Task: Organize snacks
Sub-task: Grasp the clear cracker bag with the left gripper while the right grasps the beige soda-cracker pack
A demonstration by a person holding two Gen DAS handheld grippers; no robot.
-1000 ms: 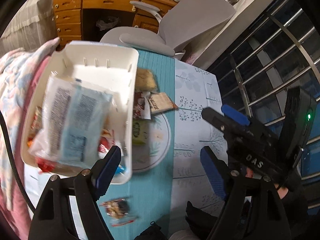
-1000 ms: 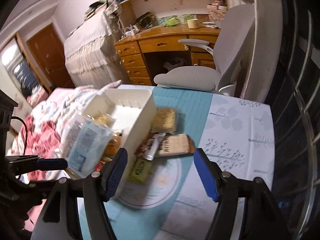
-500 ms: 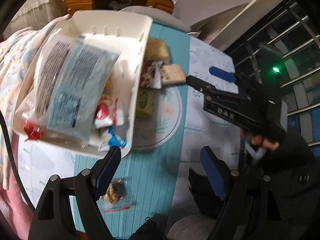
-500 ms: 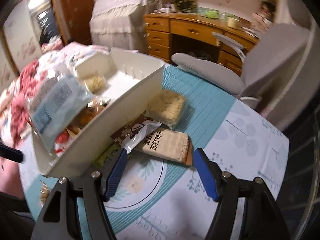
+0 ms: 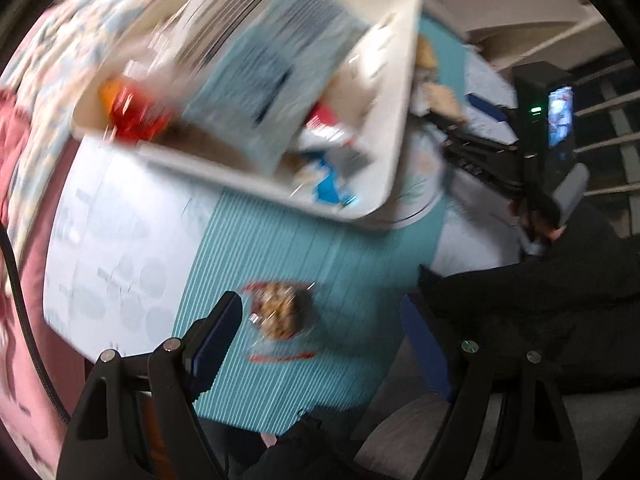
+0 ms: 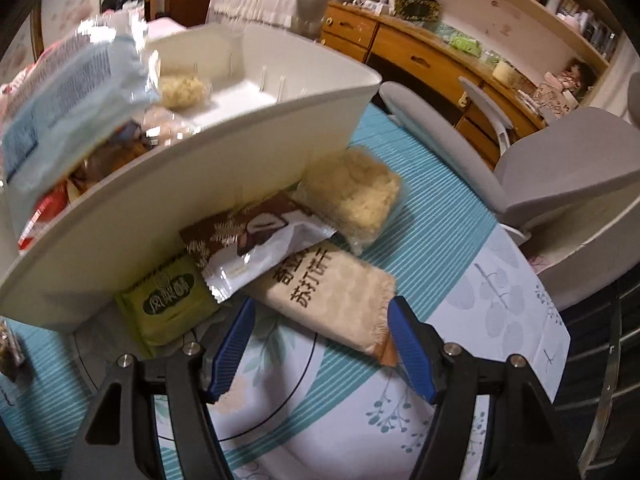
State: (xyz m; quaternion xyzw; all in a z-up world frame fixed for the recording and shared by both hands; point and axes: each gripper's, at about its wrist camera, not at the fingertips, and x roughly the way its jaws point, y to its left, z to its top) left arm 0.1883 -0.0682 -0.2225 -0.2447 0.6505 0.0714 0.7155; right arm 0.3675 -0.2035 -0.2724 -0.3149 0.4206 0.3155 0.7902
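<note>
A white bin (image 5: 400, 92) (image 6: 224, 168) on the table holds several snack packs, with a large pale blue bag (image 5: 272, 60) (image 6: 68, 92) on top. My left gripper (image 5: 320, 320) is open just above a clear-wrapped round cookie snack (image 5: 278, 312) on the teal stripe; the snack lies between its fingers, untouched. My right gripper (image 6: 318, 320) is open over a tan cracker pack (image 6: 328, 292). Beside the pack lie a brown-and-white wrapper (image 6: 256, 240), a green pack (image 6: 172, 300) and a pale crumbly cake pack (image 6: 352, 196). The right gripper's body (image 5: 500, 152) also shows in the left wrist view.
The table (image 6: 500, 320) has a teal striped and leaf-print cloth. A grey office chair (image 6: 540, 184) stands at its far side, with a wooden desk (image 6: 420, 52) behind. Pink floral bedding (image 5: 24, 128) lies past the table's left edge. A dark sleeve (image 5: 540, 292) reaches in from the right.
Both grippers have dropped toward the table. The left one swung toward the cookie snack, which now lies between its fingers. The right one closed in on the cracker pack. Both kept their opening.
</note>
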